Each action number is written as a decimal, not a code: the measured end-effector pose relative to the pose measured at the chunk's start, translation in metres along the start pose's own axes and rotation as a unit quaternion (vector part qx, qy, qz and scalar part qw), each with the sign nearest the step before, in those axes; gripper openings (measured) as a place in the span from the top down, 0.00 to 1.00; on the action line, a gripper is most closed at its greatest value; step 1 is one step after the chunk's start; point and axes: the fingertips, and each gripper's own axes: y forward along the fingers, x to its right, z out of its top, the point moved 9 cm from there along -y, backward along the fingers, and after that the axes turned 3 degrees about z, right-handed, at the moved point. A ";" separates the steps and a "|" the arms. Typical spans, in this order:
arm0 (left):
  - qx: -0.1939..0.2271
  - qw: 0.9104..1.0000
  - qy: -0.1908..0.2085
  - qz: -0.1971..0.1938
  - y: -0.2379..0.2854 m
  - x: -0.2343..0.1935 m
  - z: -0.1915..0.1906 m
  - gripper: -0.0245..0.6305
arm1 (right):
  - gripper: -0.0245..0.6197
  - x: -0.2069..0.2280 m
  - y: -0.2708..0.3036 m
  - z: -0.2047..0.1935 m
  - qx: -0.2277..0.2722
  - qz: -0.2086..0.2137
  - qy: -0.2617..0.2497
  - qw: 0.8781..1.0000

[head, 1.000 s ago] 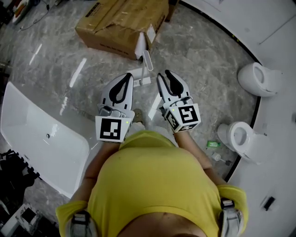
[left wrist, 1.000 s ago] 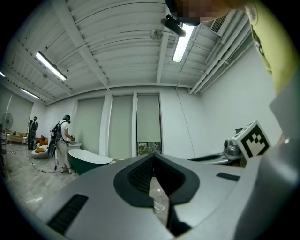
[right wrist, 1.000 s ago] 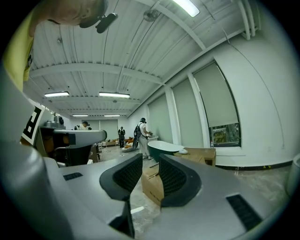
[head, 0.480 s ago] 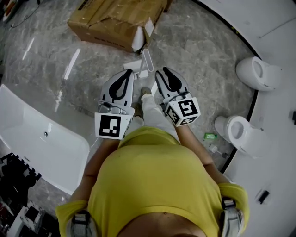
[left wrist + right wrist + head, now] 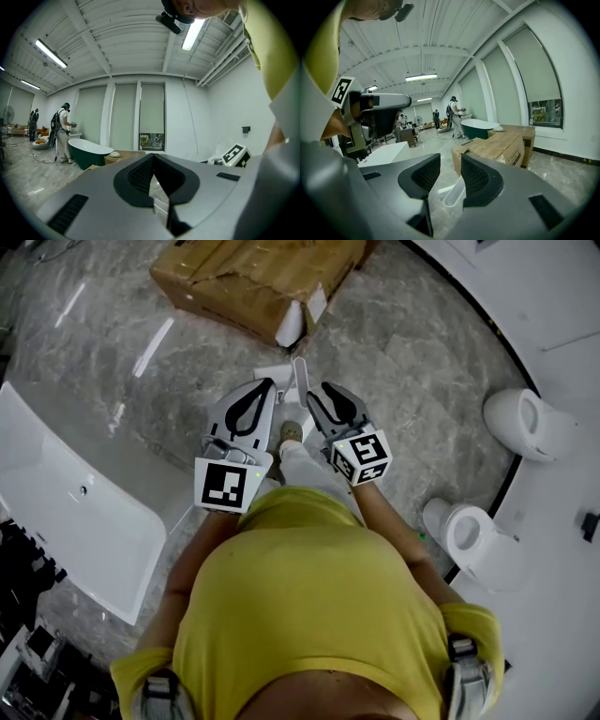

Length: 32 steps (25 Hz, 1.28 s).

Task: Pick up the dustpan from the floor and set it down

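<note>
Right gripper (image 5: 450, 157) is where I look first: its jaws are opening, a clear gap shows between the ribbed black pads, and nothing is pinched there. Through that gap I see the white plastic long-handled dustpan (image 5: 457, 192), lying on the grey marble floor (image 5: 422, 362) beyond and below the tips. Left gripper (image 5: 153, 155) has its jaws closed together, empty. From the head view, the dustpan (image 5: 298, 371) lies just ahead of both grippers, near the brown cardboard box (image 5: 253, 277).

overhead, two low forward (shared dustpan (image 5: 300, 381))
</note>
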 end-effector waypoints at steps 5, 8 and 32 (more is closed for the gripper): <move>-0.028 0.999 -0.005 0.022 0.030 -0.005 -0.016 0.96 | 0.70 0.034 0.023 -0.021 -0.053 0.052 0.025 0.997; -0.046 0.998 -0.012 0.035 0.044 -0.007 -0.026 0.96 | 0.67 0.049 0.037 -0.032 -0.072 0.083 0.065 0.992; -0.076 0.995 -0.017 0.056 0.069 -0.031 -0.038 0.96 | 0.61 0.070 0.104 -0.091 -0.165 0.281 0.417 0.848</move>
